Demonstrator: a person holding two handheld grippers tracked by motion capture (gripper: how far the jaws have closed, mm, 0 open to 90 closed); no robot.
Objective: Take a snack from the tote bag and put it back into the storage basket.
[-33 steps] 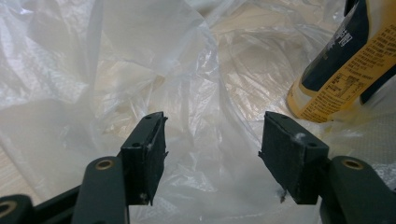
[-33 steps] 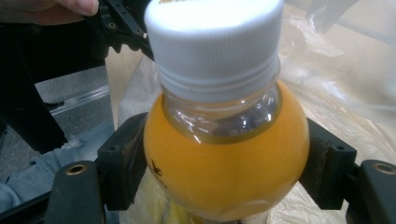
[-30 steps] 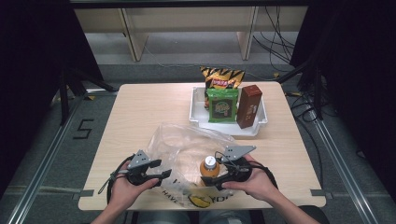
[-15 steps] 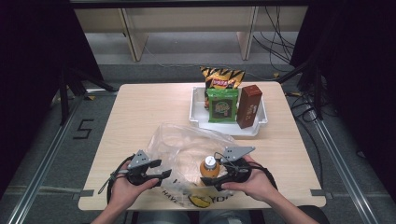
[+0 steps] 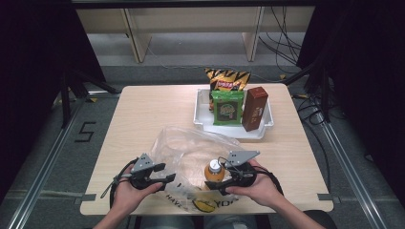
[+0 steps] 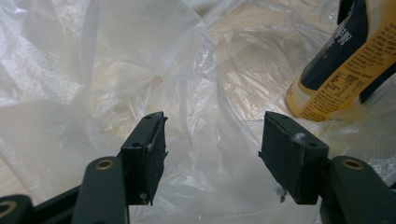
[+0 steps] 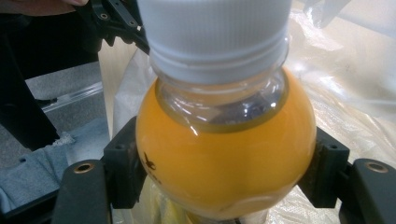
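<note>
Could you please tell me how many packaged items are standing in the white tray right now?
3: an orange chip bag at the back, a green packet in front of it, and a brown box on the right. Others may be hidden behind them.

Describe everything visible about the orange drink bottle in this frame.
The bottle is clear plastic filled with orange liquid, with a ribbed white screw cap, a rounded shoulder and a yellow and dark blue printed label lower down. It stands upright near the table's front edge, in or against the crumpled clear plastic bag. The right gripper is shut on it, a black jaw pressing each side of its shoulder. The left gripper stands open beside it, apart from it.
</note>
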